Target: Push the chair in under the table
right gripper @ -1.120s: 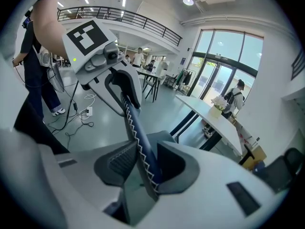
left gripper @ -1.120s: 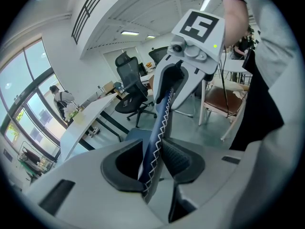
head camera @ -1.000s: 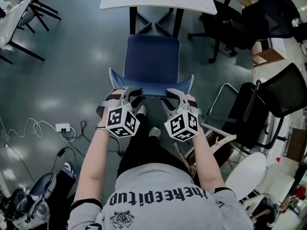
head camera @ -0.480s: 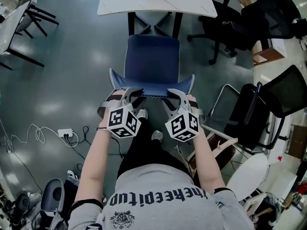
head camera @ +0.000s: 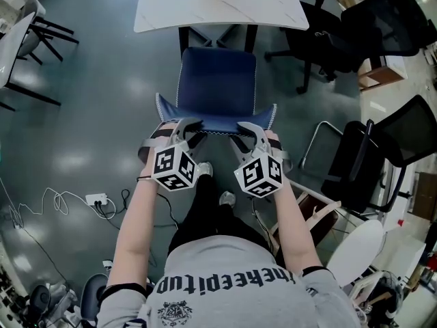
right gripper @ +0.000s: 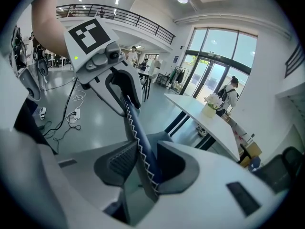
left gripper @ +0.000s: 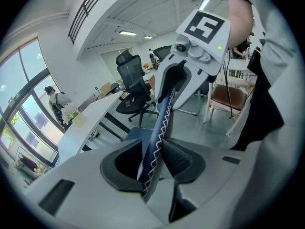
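A blue chair (head camera: 216, 80) stands with its seat just short of the white marble-topped table (head camera: 218, 5). Its backrest (head camera: 215, 127) has white zigzag stitching along the top edge. My left gripper (head camera: 184, 126) is shut on the left part of that edge, and my right gripper (head camera: 247, 128) on the right part. In the left gripper view the backrest (left gripper: 159, 123) runs between the pads of the left gripper (left gripper: 152, 161). The right gripper view shows the backrest (right gripper: 136, 132) clamped in the right gripper (right gripper: 143, 163) likewise.
Black office chairs (head camera: 382, 19) (head camera: 369, 156) and a white chair (head camera: 351, 251) crowd the right side. A power strip with cables (head camera: 95, 200) lies on the floor at left. Another table (head camera: 13, 33) is at far left. A small vase of flowers (right gripper: 211, 109) sits on the table.
Both grippers and the chair have moved forward together toward the table. The gap between the seat and the table's edge has narrowed. The person has stepped forward.
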Demonstrator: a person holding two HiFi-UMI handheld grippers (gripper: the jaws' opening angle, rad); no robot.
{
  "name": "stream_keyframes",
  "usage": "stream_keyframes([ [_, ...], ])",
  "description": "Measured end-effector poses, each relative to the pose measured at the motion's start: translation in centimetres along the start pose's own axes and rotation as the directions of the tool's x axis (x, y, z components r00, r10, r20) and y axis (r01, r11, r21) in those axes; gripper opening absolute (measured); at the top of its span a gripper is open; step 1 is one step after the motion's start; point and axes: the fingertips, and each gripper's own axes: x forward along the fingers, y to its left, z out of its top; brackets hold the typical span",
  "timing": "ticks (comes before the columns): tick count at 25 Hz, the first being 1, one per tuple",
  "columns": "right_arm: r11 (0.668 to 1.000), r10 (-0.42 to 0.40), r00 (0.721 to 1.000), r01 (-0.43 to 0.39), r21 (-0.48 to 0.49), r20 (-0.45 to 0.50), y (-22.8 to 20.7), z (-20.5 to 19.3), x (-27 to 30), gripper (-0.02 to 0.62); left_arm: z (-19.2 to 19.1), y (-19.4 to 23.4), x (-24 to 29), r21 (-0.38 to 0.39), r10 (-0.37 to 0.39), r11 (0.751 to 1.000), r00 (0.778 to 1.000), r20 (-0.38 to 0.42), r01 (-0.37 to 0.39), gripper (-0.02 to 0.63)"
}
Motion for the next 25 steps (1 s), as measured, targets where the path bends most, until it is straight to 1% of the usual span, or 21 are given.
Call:
stream_keyframes([
  [5, 1.0, -0.001, 1.0, 0.001, 0.011, -0.009, -1.7, 0.3, 0.9, 0.138, 0.3, 1.8, 0.7, 0.016, -0.001, 1.0, 1.0, 0.013, 0.001, 0.135],
  [9, 1.0, 0.006, 1.0, -0.006, 0.011, -0.007, -2.3, 0.5, 1.5, 0.138, 0.2, 2.5, 1.2, 0.013, -0.009, 1.0, 1.0, 0.013, 0.009, 0.135],
  [17, 1.0, 0.008, 1.0, -0.008, 0.017, -0.011, -2.4, 0.5, 1.6, 0.14, 0.2, 2.5, 1.1, 0.018, -0.016, 1.0, 1.0, 0.013, 0.016, 0.135],
  [25, 1.0, 0.006, 1.0, -0.006, 0.002, -0.003, -2.5, 0.3, 1.5, 0.138, 0.4, 2.5, 1.3, 0.02, -0.015, 1.0, 1.0, 0.015, 0.015, 0.133],
])
